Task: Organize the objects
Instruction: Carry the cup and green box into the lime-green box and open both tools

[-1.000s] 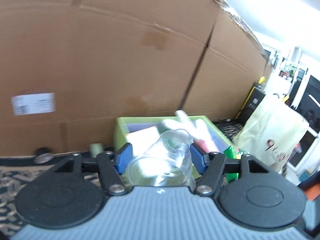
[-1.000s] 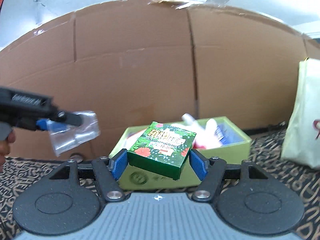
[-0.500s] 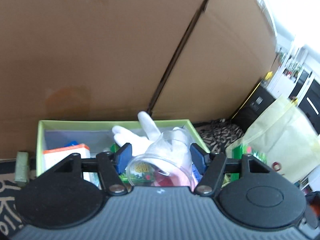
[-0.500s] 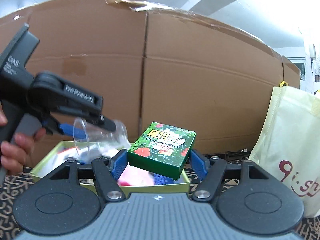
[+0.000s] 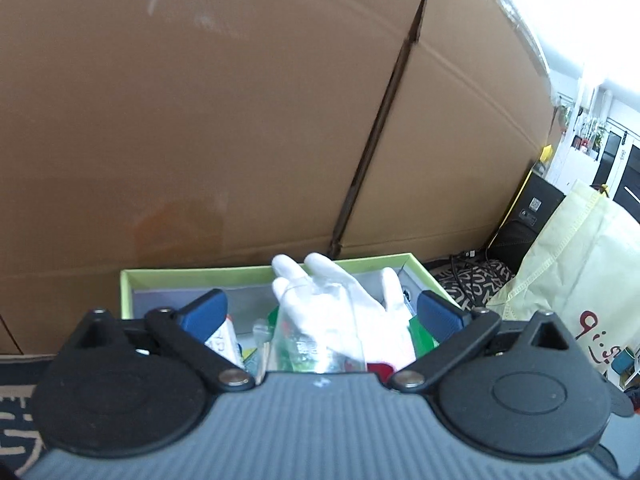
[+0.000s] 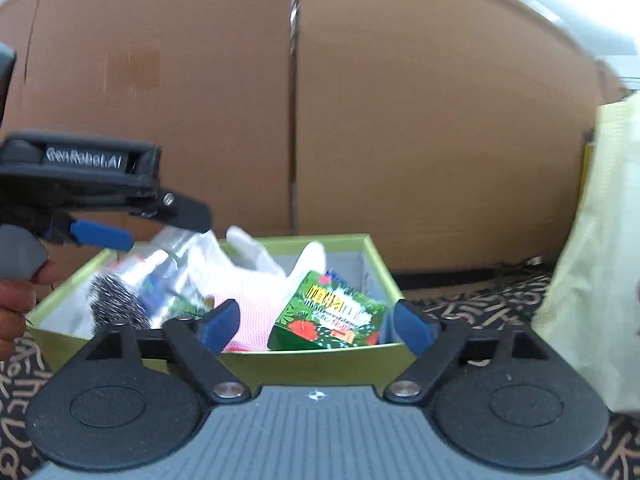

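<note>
A light green open box (image 6: 380,256) stands on the patterned cloth against the cardboard wall; it also shows in the left wrist view (image 5: 192,276). My right gripper (image 6: 316,324) is open above the box's near right part. The green floral carton (image 6: 328,318) lies inside the box, free of the pads. My left gripper (image 5: 320,314) is open over the box, and it also shows in the right wrist view (image 6: 132,236). The clear plastic cup (image 5: 316,332) lies between its pads without touching them, on a white glove (image 5: 360,312). The cup (image 6: 168,264) rests among the items in the box.
Large cardboard boxes (image 5: 240,120) form a wall right behind the green box. A cream tote bag (image 6: 600,264) stands to the right. A dark scrubbing ball (image 6: 116,300) and small packets lie in the box's left part. Black-and-tan patterned cloth (image 6: 480,304) covers the surface.
Both grippers have opened. The cup dropped from the left gripper into the box, and the green carton dropped from the right gripper into the box.
</note>
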Demonstrator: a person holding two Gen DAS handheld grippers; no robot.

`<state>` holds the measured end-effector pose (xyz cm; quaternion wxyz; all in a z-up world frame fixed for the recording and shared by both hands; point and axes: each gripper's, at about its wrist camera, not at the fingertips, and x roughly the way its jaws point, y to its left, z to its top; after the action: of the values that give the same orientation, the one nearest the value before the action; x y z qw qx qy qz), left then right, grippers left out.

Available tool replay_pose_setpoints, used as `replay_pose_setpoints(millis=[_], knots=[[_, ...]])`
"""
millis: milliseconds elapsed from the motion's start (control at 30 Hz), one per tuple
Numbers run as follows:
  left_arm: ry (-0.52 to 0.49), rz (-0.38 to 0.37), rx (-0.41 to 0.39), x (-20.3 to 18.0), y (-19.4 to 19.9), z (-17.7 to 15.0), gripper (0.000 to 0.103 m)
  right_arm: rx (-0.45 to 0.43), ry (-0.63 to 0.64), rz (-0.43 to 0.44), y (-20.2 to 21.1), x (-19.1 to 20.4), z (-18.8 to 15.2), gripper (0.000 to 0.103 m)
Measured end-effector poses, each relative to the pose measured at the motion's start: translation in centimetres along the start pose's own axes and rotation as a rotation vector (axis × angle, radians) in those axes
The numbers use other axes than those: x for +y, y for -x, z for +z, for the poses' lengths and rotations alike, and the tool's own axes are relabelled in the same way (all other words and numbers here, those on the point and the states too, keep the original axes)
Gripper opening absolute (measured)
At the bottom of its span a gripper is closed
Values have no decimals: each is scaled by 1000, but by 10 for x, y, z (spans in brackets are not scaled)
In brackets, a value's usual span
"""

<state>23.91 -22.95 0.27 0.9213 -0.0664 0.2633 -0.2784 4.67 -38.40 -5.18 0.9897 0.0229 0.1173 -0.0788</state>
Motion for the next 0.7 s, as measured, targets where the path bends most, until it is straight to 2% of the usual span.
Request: replay_pose_setpoints(millis=[67, 167, 200, 333, 400, 500, 700], knots=[[0, 1, -13, -2, 3, -1, 103, -10, -7, -15, 1, -1, 5, 87], [-20, 8, -3, -7, 10, -3, 103, 42, 35, -25, -11, 3, 9, 68], [-28, 17, -4, -6, 16, -5, 103, 58, 39, -24, -14, 5, 9, 67], [-44, 22, -34, 0, 51, -8, 103, 50, 32, -13, -7, 8, 13, 67], [-36, 26, -51, 7, 71, -12, 103, 20, 14, 6, 10, 10, 15, 75], [-21, 53, -85, 22, 105, -23, 103, -31, 32, 18, 36, 20, 19, 79], [-8, 179, -113, 59, 167, -53, 103, -62, 29, 120, 76, 55, 16, 81]])
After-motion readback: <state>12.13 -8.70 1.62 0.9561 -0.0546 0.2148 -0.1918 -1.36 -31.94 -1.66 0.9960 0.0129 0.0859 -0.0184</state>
